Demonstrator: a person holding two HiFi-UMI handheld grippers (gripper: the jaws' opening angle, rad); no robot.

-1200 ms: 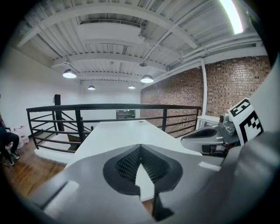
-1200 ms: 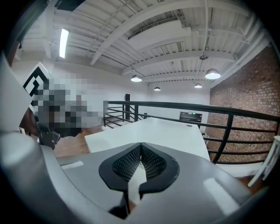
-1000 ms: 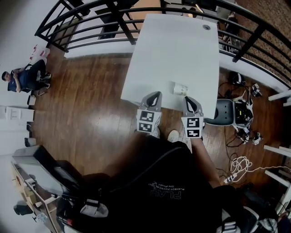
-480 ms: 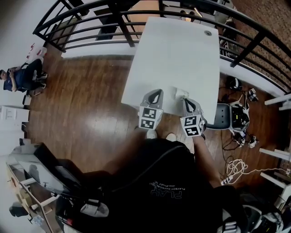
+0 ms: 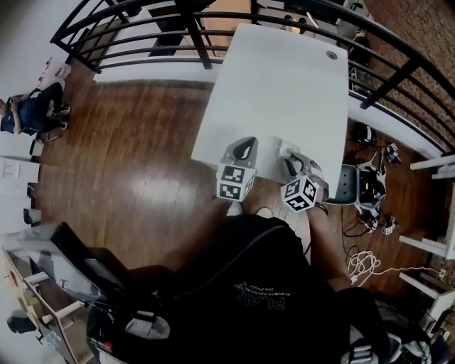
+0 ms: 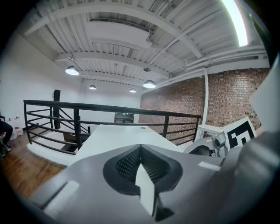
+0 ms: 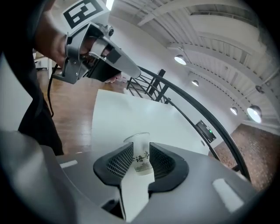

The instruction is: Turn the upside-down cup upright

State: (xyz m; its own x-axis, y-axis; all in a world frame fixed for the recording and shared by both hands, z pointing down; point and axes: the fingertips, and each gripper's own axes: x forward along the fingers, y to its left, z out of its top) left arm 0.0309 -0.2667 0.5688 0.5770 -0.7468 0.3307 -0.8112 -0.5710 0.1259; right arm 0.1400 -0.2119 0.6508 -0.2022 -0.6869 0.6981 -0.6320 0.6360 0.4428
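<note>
Dark top: the wearer's dark top [image 5: 256,298] filled the bottom of the head view, just as it had a second before.
Left marker cube: the left marker cube [image 5: 234,182] faced the camera square-on at the desk's near edge, barely shifted from the earlier frames.
Right marker cube: here was the change. The right marker cube [image 5: 299,194], flat-faced a second ago, had rolled over and showed a corner, diamond-wise.
Left gripper: the left gripper [image 6: 140,151] had its jaws closed together with nothing between them. It pointed out along the desk, just beside the right one.
Right gripper: the right gripper [image 7: 141,144] had just been opening its jaws. They stood narrowly apart, the pads close beside the cup's walls, the grip loosened.
Cup: the cup [image 7: 141,156], clear with dark printed characters, stood rim up between those pads, close to the desk's near edge. Its base was hidden behind the jaws. A second ago, in the head view, it looked tipped sideways off the gripper's tip.
Desk: the white desk [image 5: 284,78] stretched away, with a small round fitting [image 5: 331,55] near its far corner.
Railing: a black railing [image 5: 178,21] ran round behind the desk, above the wooden floor [image 5: 135,156].
Far left: a seated person [image 5: 28,114] was at the picture's edge, as before.
</note>
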